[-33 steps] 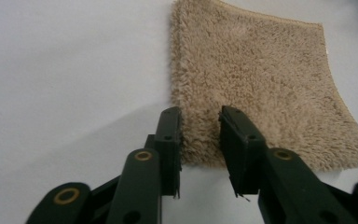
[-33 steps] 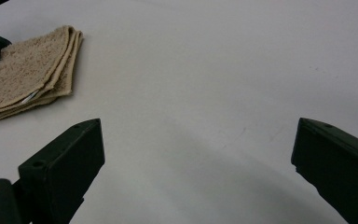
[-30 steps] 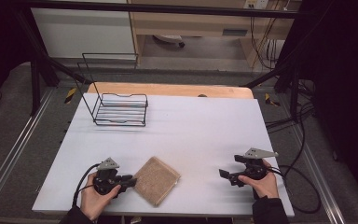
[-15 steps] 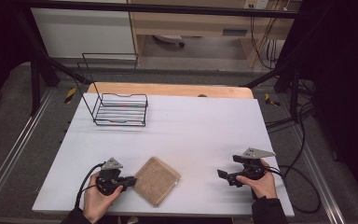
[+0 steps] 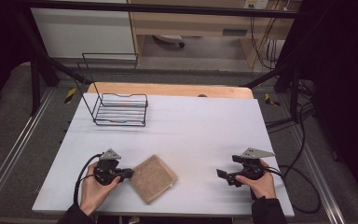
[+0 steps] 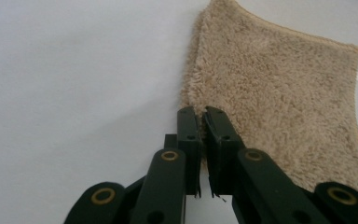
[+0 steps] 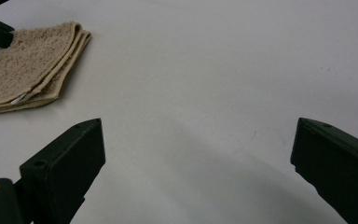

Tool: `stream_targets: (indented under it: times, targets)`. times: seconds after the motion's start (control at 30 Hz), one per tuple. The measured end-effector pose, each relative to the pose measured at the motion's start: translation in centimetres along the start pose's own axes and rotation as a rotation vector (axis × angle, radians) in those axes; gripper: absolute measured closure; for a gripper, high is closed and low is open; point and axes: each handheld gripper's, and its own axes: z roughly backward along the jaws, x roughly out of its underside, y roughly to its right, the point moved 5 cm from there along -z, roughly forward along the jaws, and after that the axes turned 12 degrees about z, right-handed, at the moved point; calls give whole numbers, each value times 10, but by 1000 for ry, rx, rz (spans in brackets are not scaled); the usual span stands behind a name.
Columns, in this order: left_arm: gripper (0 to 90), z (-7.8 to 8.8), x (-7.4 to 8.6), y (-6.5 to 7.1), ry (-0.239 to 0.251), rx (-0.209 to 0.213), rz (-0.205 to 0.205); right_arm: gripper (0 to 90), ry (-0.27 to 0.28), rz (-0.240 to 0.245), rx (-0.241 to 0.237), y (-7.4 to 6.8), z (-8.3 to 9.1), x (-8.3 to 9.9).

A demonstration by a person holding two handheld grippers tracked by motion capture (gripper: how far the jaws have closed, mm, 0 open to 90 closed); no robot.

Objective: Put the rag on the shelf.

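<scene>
Beige terry, folded into a thick square: that is the towel (image 5: pixel 152 178) we are working on, lying at the lower middle of the high view, near the front edge of the white table (image 5: pixel 191 135). At its left corner sits the left claw (image 5: pixel 129 173), whose jaws have just been closing. In the left gripper view the two black jaws stand almost together right at the towel's (image 6: pixel 279 98) near edge. We judge a thin bit of the hem is caught between them, though the pinch itself is hard to make out.

The cloth should handle light, soft and limp. It will not slip much, but it will sag and may unfold when lifted by one corner. A deeper bite across all the folded layers, which the right gripper view shows stacked at the towel's (image 7: pixel 28 74) corner, would keep the bundle together.

At the lower right of the high view, the right claw (image 5: pixel 224 176) rests spread wide with nothing between its jaws, well apart from the towel.

Farther back, at the upper left, stands a black wire rack (image 5: pixel 120 110).
</scene>
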Motion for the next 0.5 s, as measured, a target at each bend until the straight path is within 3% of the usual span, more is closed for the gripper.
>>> stream_targets:
  times: [0.3, 0.5]
  targets:
    - [848, -7, -27, -21, -20, -32, 4, 34, 1, 4, 3, -1, -2, 1]
    - [848, -14, -38, -29, -6, -55, 15, 35, 1, 5, 3, -1, -2, 1]
